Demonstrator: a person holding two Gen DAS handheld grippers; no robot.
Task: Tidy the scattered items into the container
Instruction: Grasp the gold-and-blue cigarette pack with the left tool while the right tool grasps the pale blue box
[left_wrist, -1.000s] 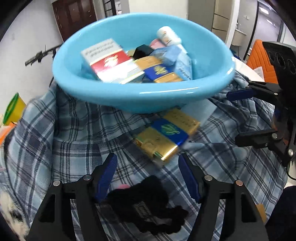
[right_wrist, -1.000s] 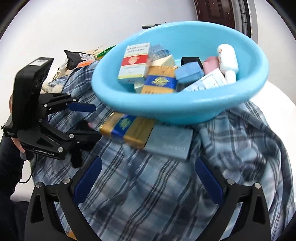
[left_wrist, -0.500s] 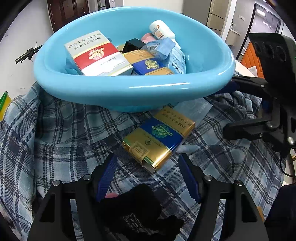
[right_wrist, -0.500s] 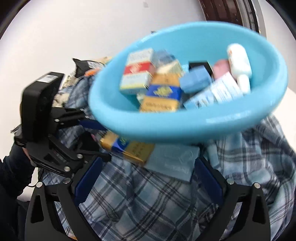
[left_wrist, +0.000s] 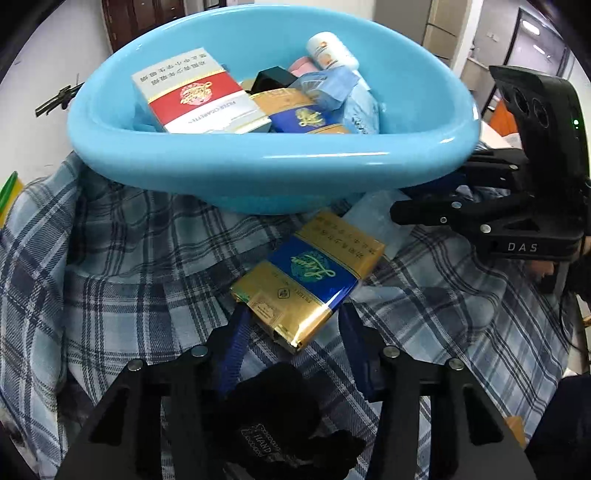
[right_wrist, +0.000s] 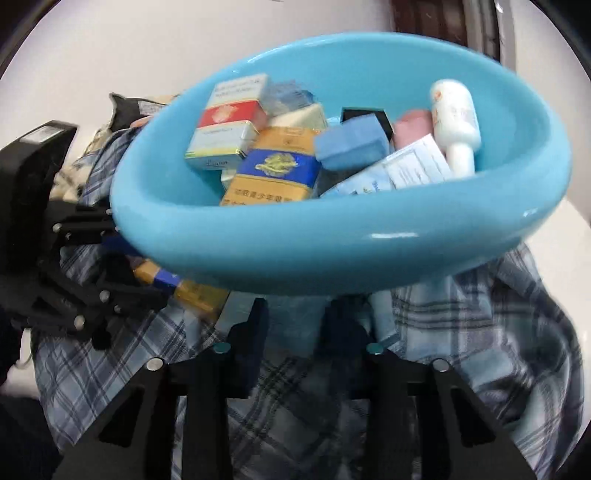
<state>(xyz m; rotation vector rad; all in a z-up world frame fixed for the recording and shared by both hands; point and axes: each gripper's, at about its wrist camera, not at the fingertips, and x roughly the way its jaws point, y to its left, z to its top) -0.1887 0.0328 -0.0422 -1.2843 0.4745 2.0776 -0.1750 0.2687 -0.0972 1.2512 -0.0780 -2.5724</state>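
Left gripper (left_wrist: 291, 325) fingers spread, flanking gold-and-blue pack (left_wrist: 308, 278) on plaid cloth (left_wrist: 129, 266). Right gripper (right_wrist: 295, 321) fingers bracket pale blue box (right_wrist: 291, 317); contact unclear.

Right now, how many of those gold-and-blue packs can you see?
2. One gold-and-blue pack lies on the plaid cloth before the left claw; another sits inside the blue bowl. More may be buried.

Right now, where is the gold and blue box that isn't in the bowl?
In the left wrist view, the gold and blue box lies on the plaid cloth just below the blue bowl, between the left hand-held gripper fingers.
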